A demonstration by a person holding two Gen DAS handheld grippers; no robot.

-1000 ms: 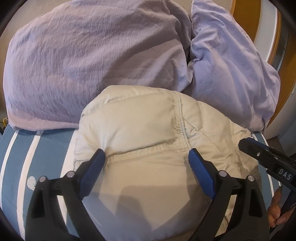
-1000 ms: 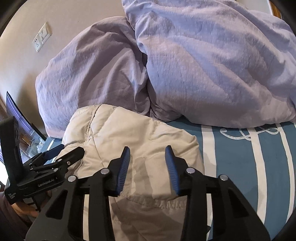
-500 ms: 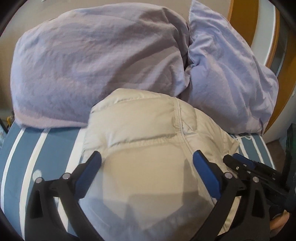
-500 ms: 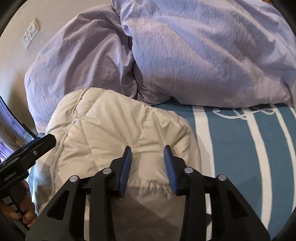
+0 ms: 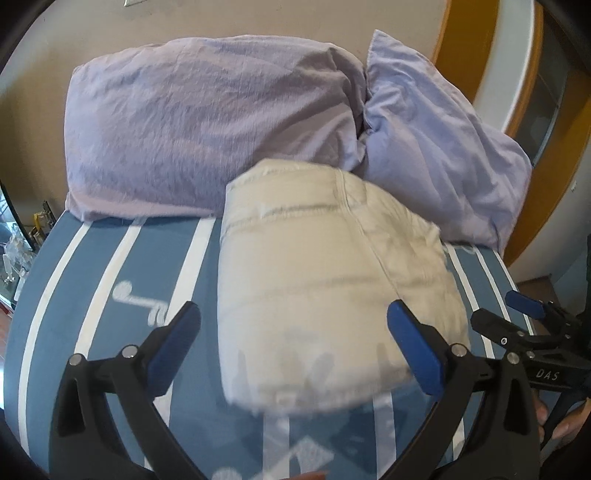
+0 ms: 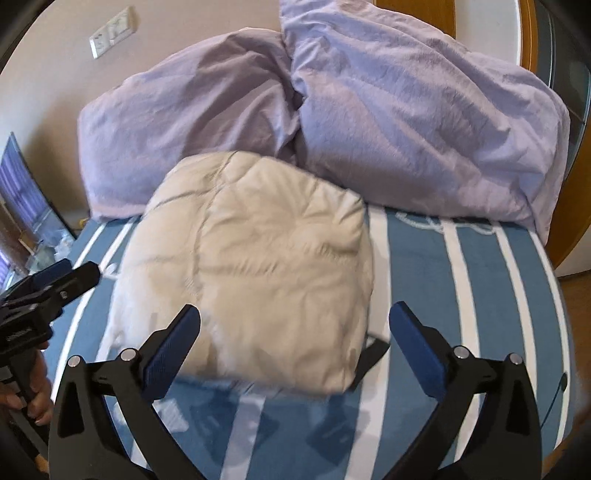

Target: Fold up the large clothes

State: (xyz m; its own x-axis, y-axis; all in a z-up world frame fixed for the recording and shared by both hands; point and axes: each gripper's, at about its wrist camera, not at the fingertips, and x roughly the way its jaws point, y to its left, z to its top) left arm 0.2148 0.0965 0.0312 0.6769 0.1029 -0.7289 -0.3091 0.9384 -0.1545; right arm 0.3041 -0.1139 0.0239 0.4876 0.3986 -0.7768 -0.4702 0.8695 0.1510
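Observation:
A beige padded jacket lies folded into a compact bundle on the blue striped bed. My left gripper hovers above its near edge, open wide, its pads off the cloth. In the right wrist view the same jacket sits ahead of my right gripper, whose jaws are opening and stand wide, gripping nothing. Each gripper shows at the edge of the other's view: the right gripper to the jacket's right, the left gripper to its left, each held by a hand.
Two lilac pillows are piled against the wall right behind the jacket. Blue striped sheet lies bare on both sides. A wooden door frame stands at the right, a wall socket at upper left.
Both grippers have drawn back and risen from the jacket. The right jaws went from narrow over the jacket's hem to wide open. The jacket stays folded on the bed.

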